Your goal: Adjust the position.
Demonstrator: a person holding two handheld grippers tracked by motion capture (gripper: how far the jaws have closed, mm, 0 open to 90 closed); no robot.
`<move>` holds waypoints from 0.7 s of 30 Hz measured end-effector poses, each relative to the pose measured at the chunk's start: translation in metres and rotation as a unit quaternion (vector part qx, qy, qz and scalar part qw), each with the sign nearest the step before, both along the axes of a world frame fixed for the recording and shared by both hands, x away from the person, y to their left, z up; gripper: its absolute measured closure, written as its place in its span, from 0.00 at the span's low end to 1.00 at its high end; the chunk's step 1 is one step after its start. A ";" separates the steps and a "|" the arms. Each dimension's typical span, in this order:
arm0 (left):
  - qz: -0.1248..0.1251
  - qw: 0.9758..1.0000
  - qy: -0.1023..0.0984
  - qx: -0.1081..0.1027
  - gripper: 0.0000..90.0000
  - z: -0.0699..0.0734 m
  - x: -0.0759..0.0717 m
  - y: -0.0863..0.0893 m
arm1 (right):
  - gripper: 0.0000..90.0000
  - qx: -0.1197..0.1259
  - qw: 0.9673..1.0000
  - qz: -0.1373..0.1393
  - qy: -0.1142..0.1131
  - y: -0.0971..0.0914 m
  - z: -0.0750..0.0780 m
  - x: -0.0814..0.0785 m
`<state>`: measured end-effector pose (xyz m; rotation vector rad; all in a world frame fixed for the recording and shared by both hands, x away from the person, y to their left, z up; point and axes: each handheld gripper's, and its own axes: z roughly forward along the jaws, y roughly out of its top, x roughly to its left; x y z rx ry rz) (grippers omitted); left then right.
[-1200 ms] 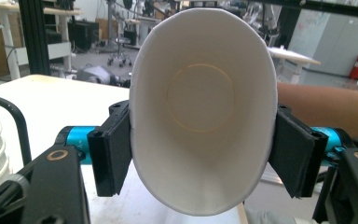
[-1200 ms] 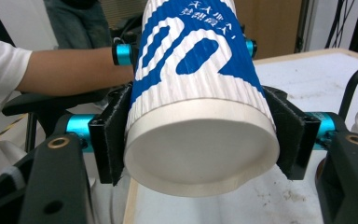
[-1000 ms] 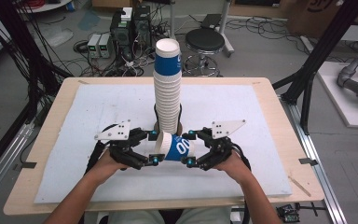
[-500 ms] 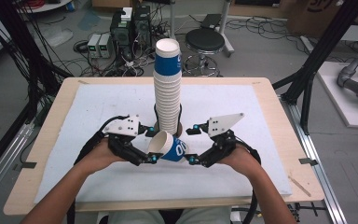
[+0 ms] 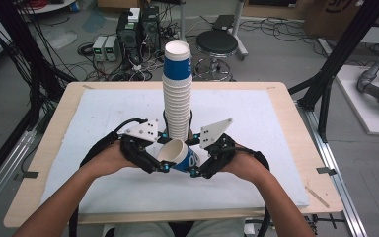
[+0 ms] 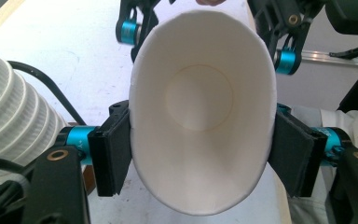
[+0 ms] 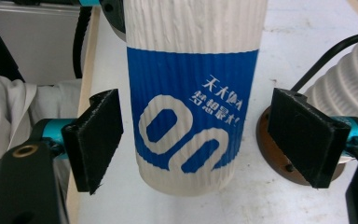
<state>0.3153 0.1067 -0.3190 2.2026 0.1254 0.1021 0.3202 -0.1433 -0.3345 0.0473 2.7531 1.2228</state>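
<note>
**Cup held on its side in front of the stack**

A single cup (image 5: 178, 155) hangs just in front of the tall stack (image 5: 177, 91) of nested cups, lifted off the desk (image 5: 98, 118) and lying nearly level, its mouth toward the left hand and its base toward the right.

The left hand-held gripper (image 6: 200, 156) is clenched on the cup at the rim: its pads press both sides hard enough to squeeze the mouth into an oval. Gripping at the rim likely gives it the firmest purchase and leaves the blue printed body free.

The right hand-held gripper (image 7: 198, 147) is released; its pads stand apart from the cup's wall on both sides, with the base end lying between them untouched. It looks set either to take the cup or to have just let go of it; which one I cannot tell.

The stack stands upright on a dark round base (image 7: 279, 154) just behind the cup, near the middle of the desk. Keeping the cup close in front of the stack suits either adding it to the top or carrying it away.
</note>
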 end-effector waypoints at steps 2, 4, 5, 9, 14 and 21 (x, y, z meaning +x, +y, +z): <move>-0.001 1.000 0.002 0.004 0.33 0.001 -0.001 -0.002 | 0.21 -0.002 1.000 0.001 0.000 0.001 0.000 0.000; -0.005 1.000 0.002 0.011 0.33 0.001 0.000 -0.004 | 0.21 -0.003 1.000 0.004 0.004 0.005 -0.002 0.000; -0.005 1.000 0.002 0.011 0.33 0.001 0.000 -0.004 | 0.21 -0.003 1.000 0.004 0.004 0.005 -0.002 0.000; -0.010 1.000 0.003 0.013 0.33 0.001 -0.002 -0.008 | 0.32 -0.006 1.000 0.016 0.013 0.009 -0.004 -0.002; -0.010 1.000 -0.001 0.012 0.33 0.000 -0.002 -0.008 | 0.36 -0.009 1.000 0.014 0.015 0.012 -0.006 -0.001; 0.007 0.999 0.013 -0.040 0.24 -0.005 -0.001 -0.002 | 0.35 0.013 0.999 0.014 0.033 0.009 -0.011 0.001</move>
